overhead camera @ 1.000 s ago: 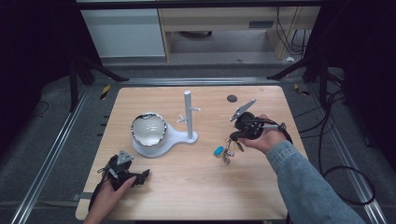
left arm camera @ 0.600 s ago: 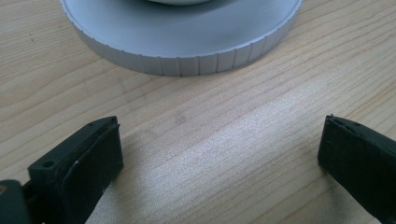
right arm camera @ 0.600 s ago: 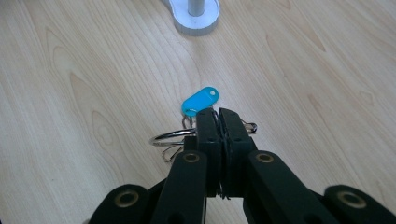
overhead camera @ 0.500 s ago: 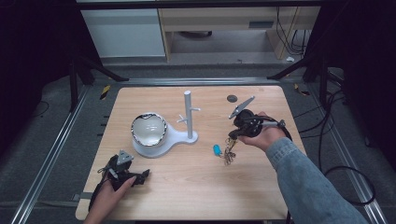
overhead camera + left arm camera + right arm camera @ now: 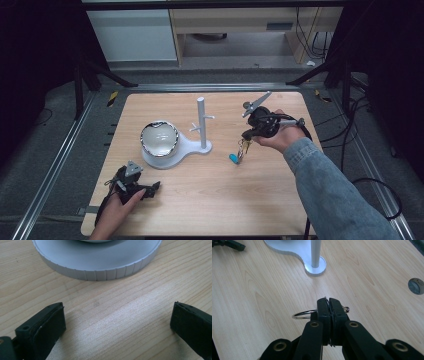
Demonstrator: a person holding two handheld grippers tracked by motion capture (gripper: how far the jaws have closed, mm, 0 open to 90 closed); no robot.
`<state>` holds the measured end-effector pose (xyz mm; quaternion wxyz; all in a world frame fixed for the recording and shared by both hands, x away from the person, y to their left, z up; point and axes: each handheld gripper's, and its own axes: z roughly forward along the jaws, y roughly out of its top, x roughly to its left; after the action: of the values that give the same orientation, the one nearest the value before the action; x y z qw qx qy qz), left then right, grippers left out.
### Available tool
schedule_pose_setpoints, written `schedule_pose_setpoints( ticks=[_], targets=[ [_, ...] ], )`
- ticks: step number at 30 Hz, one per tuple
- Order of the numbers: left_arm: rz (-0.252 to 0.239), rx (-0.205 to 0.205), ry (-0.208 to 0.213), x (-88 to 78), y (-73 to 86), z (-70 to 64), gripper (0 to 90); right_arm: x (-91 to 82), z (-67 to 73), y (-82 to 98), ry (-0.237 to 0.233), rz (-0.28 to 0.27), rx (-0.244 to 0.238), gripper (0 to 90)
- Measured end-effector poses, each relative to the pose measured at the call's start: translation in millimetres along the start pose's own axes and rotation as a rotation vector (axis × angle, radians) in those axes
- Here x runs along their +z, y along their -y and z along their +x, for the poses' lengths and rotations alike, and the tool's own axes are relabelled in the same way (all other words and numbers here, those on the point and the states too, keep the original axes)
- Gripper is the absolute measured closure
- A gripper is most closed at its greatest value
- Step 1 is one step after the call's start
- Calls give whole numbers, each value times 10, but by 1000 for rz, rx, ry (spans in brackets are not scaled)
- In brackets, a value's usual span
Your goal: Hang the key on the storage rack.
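We noted the right gripper (image 5: 248, 134) clamped on the key ring (image 5: 305, 314), keys (image 5: 241, 150) newly lifted off the bench (image 5: 210, 195); left gripper (image 5: 134, 184) idle, wide open.

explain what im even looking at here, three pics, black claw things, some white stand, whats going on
No robot here: a person sits at a wooden table and holds a hand-operated two-jaw gripper in each hand.

The wide picture comes from a fixed camera above the table. The other two come from small cameras riding on the grippers, looking along their black jaws.

On the table stands a white stand with an upright post and short pegs; its round base carries a shiny bowl.

The right gripper has its jaws shut on a metal key ring. From above, keys with a blue tag hang below it, just above the table, to the right of the post.

The left gripper rests low near the table's front left, jaws wide open and holding nothing, facing the stand's round base.
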<state>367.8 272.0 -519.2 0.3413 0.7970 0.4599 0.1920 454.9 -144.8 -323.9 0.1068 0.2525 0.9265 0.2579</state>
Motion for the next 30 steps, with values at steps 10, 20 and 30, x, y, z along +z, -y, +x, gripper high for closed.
schedule_pose_setpoints(
  ticks=[10,20,30],
  targets=[
    [1,1,-1,-1,0,1,0,-88,-13,-144,7,-9,-12,885],
    [1,4,-1,-1,0,2,0,-113,-20,-273,9,-7,-30,885],
    [1,3,-1,-1,0,2,0,-139,-11,-409,19,-9,-47,886]
  ],
)
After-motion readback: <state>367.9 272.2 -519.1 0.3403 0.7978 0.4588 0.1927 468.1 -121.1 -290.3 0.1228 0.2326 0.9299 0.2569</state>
